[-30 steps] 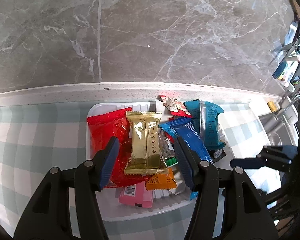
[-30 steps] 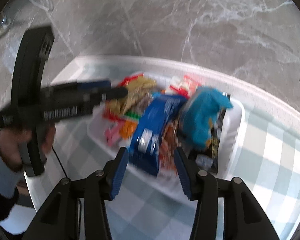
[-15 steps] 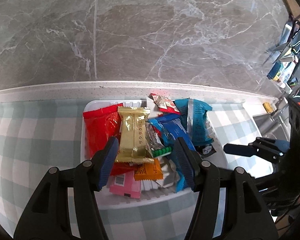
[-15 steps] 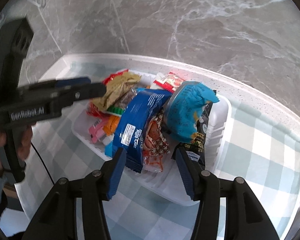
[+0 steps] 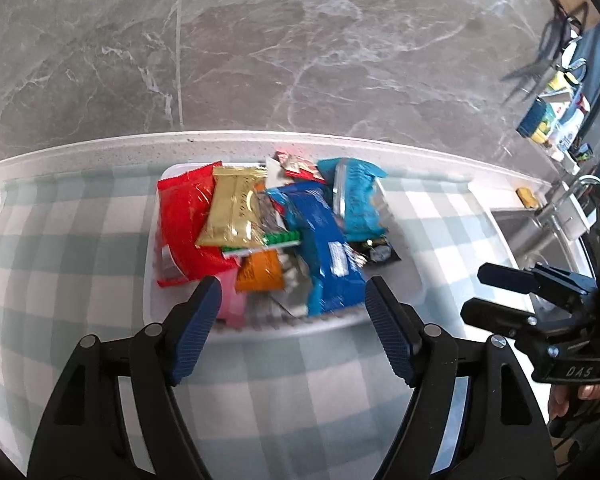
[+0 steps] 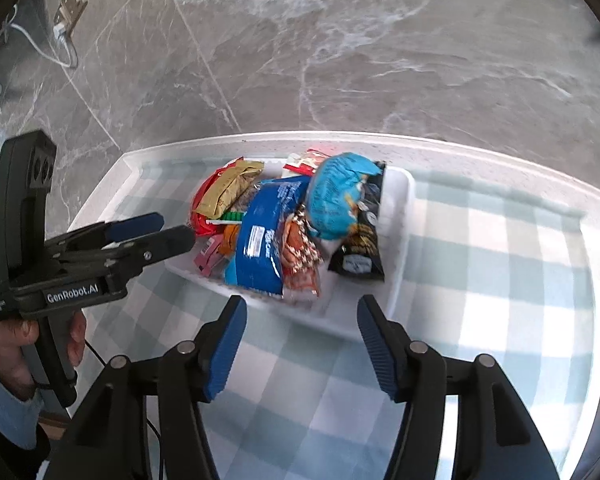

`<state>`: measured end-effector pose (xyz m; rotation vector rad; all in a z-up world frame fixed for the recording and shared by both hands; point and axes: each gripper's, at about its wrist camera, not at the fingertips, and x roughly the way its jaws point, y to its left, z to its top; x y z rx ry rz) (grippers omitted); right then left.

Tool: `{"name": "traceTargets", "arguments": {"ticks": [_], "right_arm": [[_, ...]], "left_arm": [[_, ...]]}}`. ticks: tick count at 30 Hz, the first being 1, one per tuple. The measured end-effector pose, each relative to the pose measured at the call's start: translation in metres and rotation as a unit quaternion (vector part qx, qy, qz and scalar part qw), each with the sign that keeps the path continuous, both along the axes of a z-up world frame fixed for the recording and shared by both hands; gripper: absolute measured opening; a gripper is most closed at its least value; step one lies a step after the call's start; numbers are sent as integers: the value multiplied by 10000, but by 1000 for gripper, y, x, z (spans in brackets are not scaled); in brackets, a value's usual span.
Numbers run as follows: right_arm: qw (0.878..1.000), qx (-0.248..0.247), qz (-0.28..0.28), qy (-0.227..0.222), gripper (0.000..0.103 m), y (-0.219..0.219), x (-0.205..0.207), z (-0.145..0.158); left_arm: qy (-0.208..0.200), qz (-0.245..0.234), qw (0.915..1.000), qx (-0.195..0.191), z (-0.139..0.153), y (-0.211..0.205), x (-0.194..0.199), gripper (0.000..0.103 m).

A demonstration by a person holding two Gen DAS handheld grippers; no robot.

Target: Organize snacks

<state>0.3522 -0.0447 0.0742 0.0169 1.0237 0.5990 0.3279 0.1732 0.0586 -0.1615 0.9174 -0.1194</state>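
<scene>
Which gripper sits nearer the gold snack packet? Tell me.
Left. The left gripper hangs open just short of the tray's near-left side where the gold snack packet lies; the right gripper hangs off the tray's far end.

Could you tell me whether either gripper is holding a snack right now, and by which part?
Nothing is held. The left gripper and right gripper are both open and empty, short of the tray of snacks.

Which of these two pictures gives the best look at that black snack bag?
The right wrist view: the black bag lies open to the camera against the white tray. In the left wrist view only a corner shows beside the blue packets.
</scene>
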Motion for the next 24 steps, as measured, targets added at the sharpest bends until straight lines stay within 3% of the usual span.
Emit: {"name": "traceTargets", "arguments": {"ticks": [5, 11, 24], "right_arm": [[9995, 52, -272, -148, 70, -17, -22, 12], [9977, 17, -499, -460, 79, -29, -48, 31], [9907, 156, -980, -935, 84, -57, -89, 67]], "left_arm": [[-131, -93, 9998, 153, 13, -18, -23, 86], [-315, -248, 9987, 328, 32, -42, -47, 87], [-699, -440, 9948, 601, 69, -67, -86, 88]]}}
